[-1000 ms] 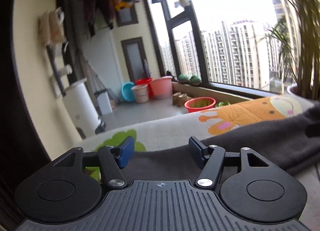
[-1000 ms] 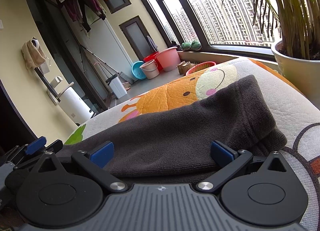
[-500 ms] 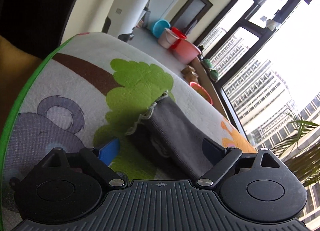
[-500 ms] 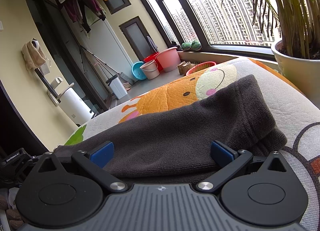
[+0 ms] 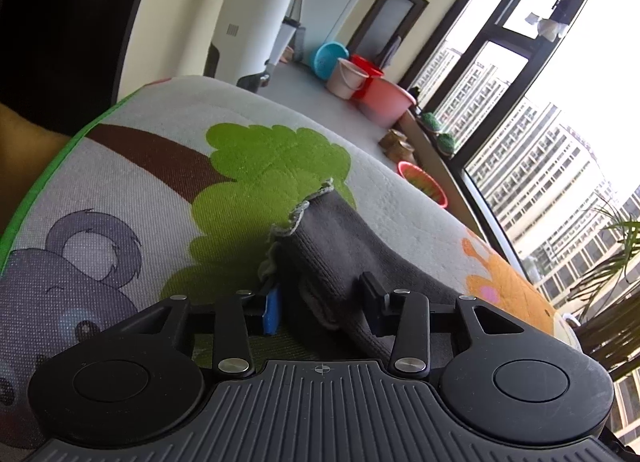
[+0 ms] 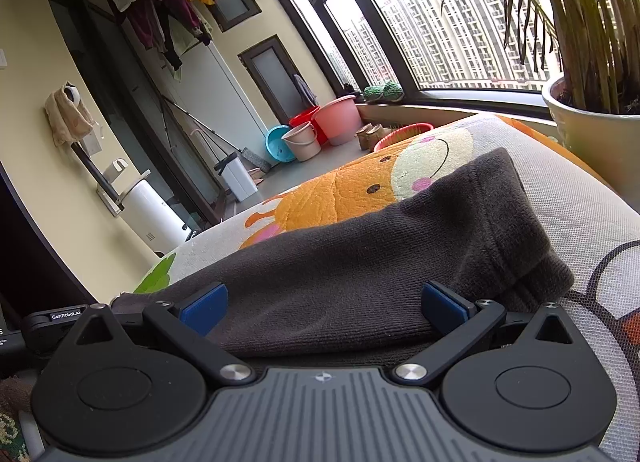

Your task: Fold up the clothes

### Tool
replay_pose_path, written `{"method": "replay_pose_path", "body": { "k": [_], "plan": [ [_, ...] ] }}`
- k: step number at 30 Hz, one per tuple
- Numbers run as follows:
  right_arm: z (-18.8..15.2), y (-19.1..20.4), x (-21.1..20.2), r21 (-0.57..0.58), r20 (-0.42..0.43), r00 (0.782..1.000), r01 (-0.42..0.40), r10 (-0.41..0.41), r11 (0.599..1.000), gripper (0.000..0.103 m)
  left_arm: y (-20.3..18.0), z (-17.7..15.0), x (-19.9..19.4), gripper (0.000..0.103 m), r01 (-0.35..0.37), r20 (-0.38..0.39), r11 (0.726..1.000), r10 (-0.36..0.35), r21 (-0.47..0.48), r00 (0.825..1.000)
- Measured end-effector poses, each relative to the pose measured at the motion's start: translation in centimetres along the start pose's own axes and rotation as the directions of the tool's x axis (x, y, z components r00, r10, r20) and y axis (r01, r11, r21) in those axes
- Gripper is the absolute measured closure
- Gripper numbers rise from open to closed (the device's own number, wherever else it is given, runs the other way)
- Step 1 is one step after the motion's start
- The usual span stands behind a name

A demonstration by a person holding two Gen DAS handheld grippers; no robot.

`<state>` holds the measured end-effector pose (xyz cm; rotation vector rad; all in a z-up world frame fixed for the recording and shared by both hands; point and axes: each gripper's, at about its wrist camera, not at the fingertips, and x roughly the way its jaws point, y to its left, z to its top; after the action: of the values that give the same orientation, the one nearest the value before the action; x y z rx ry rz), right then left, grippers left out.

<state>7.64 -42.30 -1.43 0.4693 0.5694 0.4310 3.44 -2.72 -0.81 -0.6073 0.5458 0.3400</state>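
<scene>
Left wrist view: the left gripper [image 5: 320, 304] sat low over the mat, its 2 fingers partly drawn in around a bunched end of the dark grey garment [image 5: 340, 246], with cloth filling the gap between them; I cannot tell whether they had it pinched.
Left fingers: the blue pad [image 5: 272, 310] stood just beside the cloth's frayed edge, and the other finger was pressed against the fabric on its far side.
Garment end: it lay over the green tree print on the cartoon mat [image 5: 132, 198], with a pale ragged hem.
Right wrist view: the right gripper [image 6: 324, 308] rested spread wide, both blue pads [image 6: 204, 308] apart, with the garment [image 6: 380, 262] lying across the space between them, not clamped.
Garment body: it stretched over the mat [image 6: 580, 214] from the giraffe print toward the right, ending in a hemmed edge.
Left gripper's body: its black casing [image 6: 56, 318] showed at the left edge of the right wrist view, at the garment's far end.
Surroundings: a potted plant [image 6: 592, 130] stood just beside the mat, and plastic buckets [image 6: 336, 118] sat well apart on the floor near the window.
</scene>
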Motion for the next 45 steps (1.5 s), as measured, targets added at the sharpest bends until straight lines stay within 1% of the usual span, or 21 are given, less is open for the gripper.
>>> {"method": "replay_pose_path", "body": {
  "k": [5,7,9,11,13,17,18,21,24,25,29,32,33,36,39,40,41,42,43,44,45],
  "plan": [
    [-0.1,0.1,0.0,0.002,0.001,1.0,-0.002,0.002,1.0,0.0,-1.7,-0.3,-0.7,0.069,-0.028,0.062,0.992,0.02,0.125,0.998],
    [-0.1,0.1,0.0,0.002,0.001,1.0,-0.002,0.002,1.0,0.0,-2.8,-0.5,-1.1,0.071,-0.048,0.095,0.979,0.03,0.197,0.995],
    [-0.2,0.1,0.0,0.003,0.001,1.0,-0.002,0.002,1.0,0.0,-4.4,-1.1,-1.9,0.072,-0.079,0.159,0.95,0.031,0.302,0.987],
    [-0.2,0.1,0.0,0.003,0.002,1.0,-0.003,0.003,1.0,0.0,-6.2,-2.0,-3.0,0.072,-0.123,0.245,0.897,0.016,0.425,0.969],
    [-0.2,0.2,0.0,0.004,0.002,1.0,-0.003,0.003,1.0,0.0,-8.3,-3.7,-4.3,0.072,-0.16,0.329,0.821,-0.036,0.548,0.944],
    [-0.2,0.1,-0.1,0.009,0.003,1.0,-0.007,0.007,1.0,0.0,-11.4,-7.0,-5.6,0.072,-0.19,0.375,0.666,-0.145,0.721,0.916],
    [-0.2,0.1,-0.1,0.011,0.003,1.0,-0.008,0.008,1.0,0.0,-11.9,-7.8,-5.5,0.072,-0.188,0.365,0.631,-0.163,0.753,0.916],
    [-0.2,0.0,-0.1,0.013,0.003,1.0,-0.01,0.01,1.0,0.0,-13.0,-9.5,-4.4,0.072,-0.157,0.31,0.558,-0.189,0.815,0.932],
    [-0.1,0.0,0.0,0.016,0.003,1.0,-0.013,0.013,1.0,0.0,-13.4,-10.7,-3.5,0.072,-0.136,0.264,0.515,-0.184,0.846,0.947],
    [-0.1,0.0,0.0,0.017,0.003,1.0,-0.014,0.014,1.0,0.0,-13.4,-10.8,-3.3,0.072,-0.137,0.26,0.512,-0.178,0.848,0.949],
    [-0.1,0.0,0.0,0.023,0.003,1.0,-0.018,0.018,1.0,0.0,-12.2,-10.2,-2.3,0.071,-0.162,0.274,0.549,-0.127,0.82,0.953],
    [-0.1,0.0,0.0,0.024,0.002,1.0,-0.019,0.019,1.0,0.0,-11.1,-8.8,-2.4,0.068,-0.192,0.3,0.61,-0.079,0.769,0.951],
    [-0.1,0.0,0.0,0.023,0.002,1.0,-0.018,0.018,1.0,0.0,-10.5,-8.1,-2.7,0.066,-0.205,0.313,0.642,-0.057,0.739,0.948],
    [-0.1,0.0,0.1,0.02,-0.001,1.0,-0.017,0.017,1.0,0.0,-7.7,-5.0,-3.8,0.06,-0.252,0.348,0.773,0.044,0.582,0.936],
    [0.0,0.3,0.3,-0.01,-0.02,1.0,-0.003,0.003,1.0,0.0,-5.3,-2.4,-5.9,0.058,-0.291,0.407,0.85,0.101,0.439,0.908],
    [0.1,0.6,0.4,-0.029,-0.031,1.0,0.003,-0.004,1.0,0.0,-5.2,-1.7,-6.8,0.052,-0.273,0.419,0.867,0.083,0.417,0.904],
    [0.1,0.8,0.6,-0.047,-0.042,0.999,0.008,-0.01,0.999,0.0,-5.4,-1.1,-7.6,0.046,-0.226,0.408,0.881,0.042,0.415,0.912],
    [0.1,1.0,0.7,-0.061,-0.052,0.999,0.009,-0.013,0.998,0.0,-5.8,-0.5,-8.2,0.028,-0.165,0.38,0.893,-0.008,0.418,0.925],
    [0.2,1.1,0.8,-0.075,-0.062,0.998,0.009,-0.014,0.997,0.0,-6.6,-0.1,-8.2,0.01,-0.058,0.298,0.897,-0.084,0.438,0.951],
    [0.4,1.1,0.8,-0.074,-0.068,0.998,0.006,-0.011,0.997,0.0,-7.4,0.0,-7.7,0.007,0.075,0.191,0.89,-0.178,0.451,0.965],
    [0.6,0.8,0.5,-0.056,-0.07,0.998,0.003,-0.007,0.998,0.0,-8.3,-0.2,-7.0,0.008,0.191,0.092,0.871,-0.258,0.452,0.962]
  ]
}}
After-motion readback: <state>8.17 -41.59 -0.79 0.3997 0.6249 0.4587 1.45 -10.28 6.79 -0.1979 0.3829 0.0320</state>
